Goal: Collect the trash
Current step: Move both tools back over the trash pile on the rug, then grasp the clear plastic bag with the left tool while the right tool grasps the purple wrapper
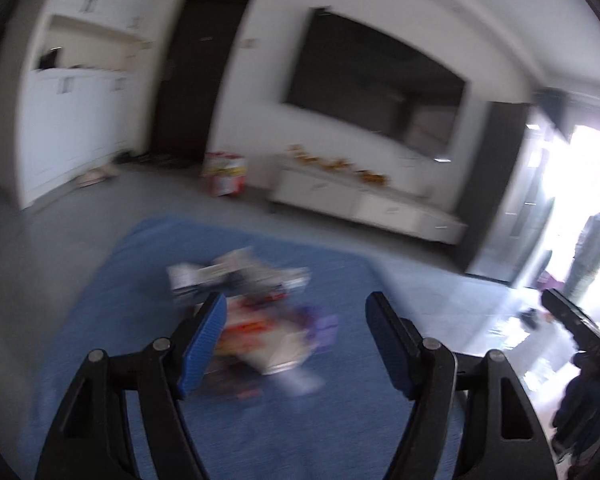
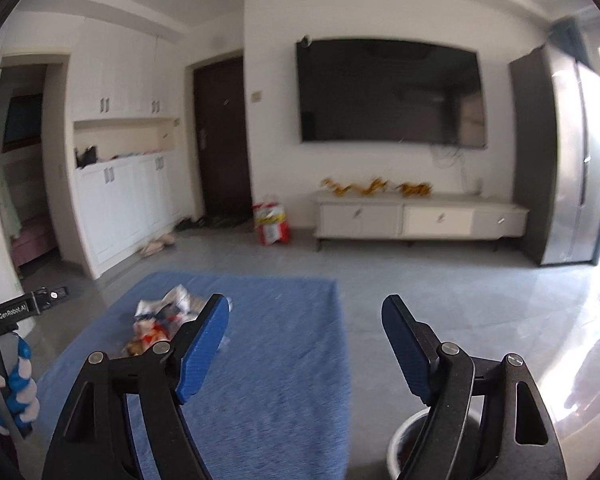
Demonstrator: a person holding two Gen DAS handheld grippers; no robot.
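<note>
- Left gripper: jaws are held apart, nothing between the blue pads; the left wrist view is blurred.
- Right gripper: jaws are held apart and empty, aimed over the blue mat toward the far wall.
- Trash pile: crumpled wrappers and paper are heaped on the blue mat, at 12 o'clock from the left gripper and partly behind its left pad; in the right wrist view the pile is seen at about 10 o'clock.
- Bin: a white-rimmed round container is seen on the grey floor at about 5 o'clock from the right gripper, just beside the mat's right edge; its contents cannot be made out.
- Gloved hand: a blue-and-white glove is seen on the other tool's handle at 8 o'clock in the right wrist view.
- Step judged in hand: approach to the pile for a pickup.
- Handling advice: the left gripper is best slowed and steadied first; one light, crushable piece at the heap's near edge is best singled out, and the pads closed only once it is straddled.
- Risk noted: loose wrappers could be scattered by a fast sweep.
</note>
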